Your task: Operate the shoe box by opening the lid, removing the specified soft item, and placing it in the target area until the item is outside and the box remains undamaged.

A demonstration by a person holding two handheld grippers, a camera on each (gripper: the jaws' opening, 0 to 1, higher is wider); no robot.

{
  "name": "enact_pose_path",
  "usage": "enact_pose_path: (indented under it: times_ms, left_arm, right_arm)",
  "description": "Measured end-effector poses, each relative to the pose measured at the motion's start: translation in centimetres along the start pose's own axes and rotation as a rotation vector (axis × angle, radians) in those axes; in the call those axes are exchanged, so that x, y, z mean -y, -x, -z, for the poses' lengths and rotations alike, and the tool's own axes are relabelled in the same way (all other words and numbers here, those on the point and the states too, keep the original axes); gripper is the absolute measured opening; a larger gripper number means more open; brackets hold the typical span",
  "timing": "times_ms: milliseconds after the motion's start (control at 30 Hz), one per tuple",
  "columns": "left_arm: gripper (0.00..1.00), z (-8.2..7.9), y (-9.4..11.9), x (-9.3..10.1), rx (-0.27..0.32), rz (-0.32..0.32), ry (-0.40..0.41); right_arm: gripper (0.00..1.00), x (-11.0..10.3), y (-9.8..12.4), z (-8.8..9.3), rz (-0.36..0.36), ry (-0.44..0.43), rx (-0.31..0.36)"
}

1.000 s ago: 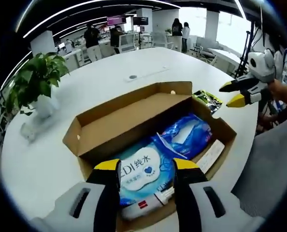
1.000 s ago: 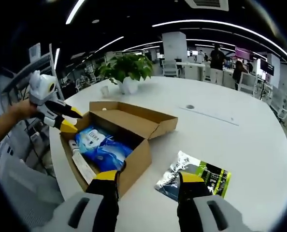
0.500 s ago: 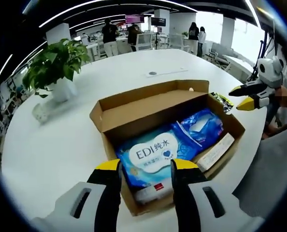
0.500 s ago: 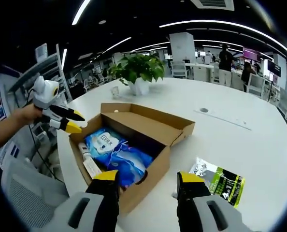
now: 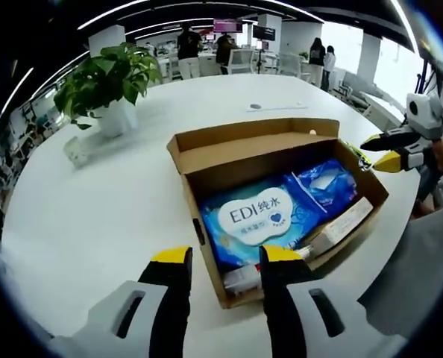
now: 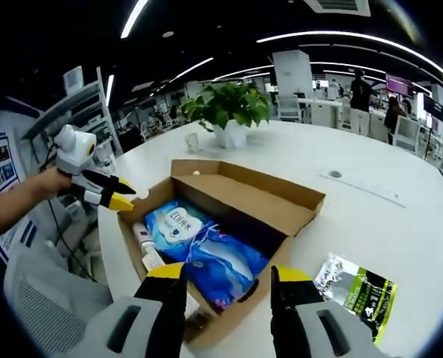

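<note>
shoe box: cardboard, lid open | blue wipes pack: lying flat inside

Left gripper: white moulded body, two black jaws capped with yellow tips, a dark slot in each white shoulder. Right gripper: same build, white shell, black jaws, yellow tips. Seen from the side, each carries a rounded white housing.
</note>
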State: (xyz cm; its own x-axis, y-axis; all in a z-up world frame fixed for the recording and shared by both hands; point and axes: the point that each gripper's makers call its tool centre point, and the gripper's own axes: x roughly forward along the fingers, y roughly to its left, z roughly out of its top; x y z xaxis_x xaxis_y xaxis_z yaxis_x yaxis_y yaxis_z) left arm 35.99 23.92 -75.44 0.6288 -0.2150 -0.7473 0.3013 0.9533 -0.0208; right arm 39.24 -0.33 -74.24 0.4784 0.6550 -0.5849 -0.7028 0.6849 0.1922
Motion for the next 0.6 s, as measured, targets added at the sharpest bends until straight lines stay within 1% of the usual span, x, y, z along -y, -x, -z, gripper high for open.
enact_pose_path:
  times_ms: [100,300,400,533,600]
  left_arm:
    - [0.34,0.7,-0.1,-0.4,-0.008,-0.012,0.019]
    - [0.27,1.9,-0.2,-0.9,-0.018,-0.024,0.063]
    - [0.24,2.1,-0.2,-1.0,-0.019,-0.029,0.076]
    - [0.2,2.4,-0.3,-1.1,-0.017,-0.034,0.096]
    - [0.16,2.5,-0.3,-1.2,-0.018,-0.037,0.108]
  right_arm:
    - [0.41,-0.4,-0.6,-0.2,-0.01,0.006,0.004]
    - [0.39,-1.3,-1.5,-0.5,-0.036,0.007,0.005]
    - [0.35,-1.7,-2.2,-0.6,-0.044,0.007,0.002]
    - [0.34,-2.1,-3.1,-0.5,-0.05,0.008,-0.016]
    - [0.33,-2.3,-3.5,-0.6,-0.054,0.01,-0.02]
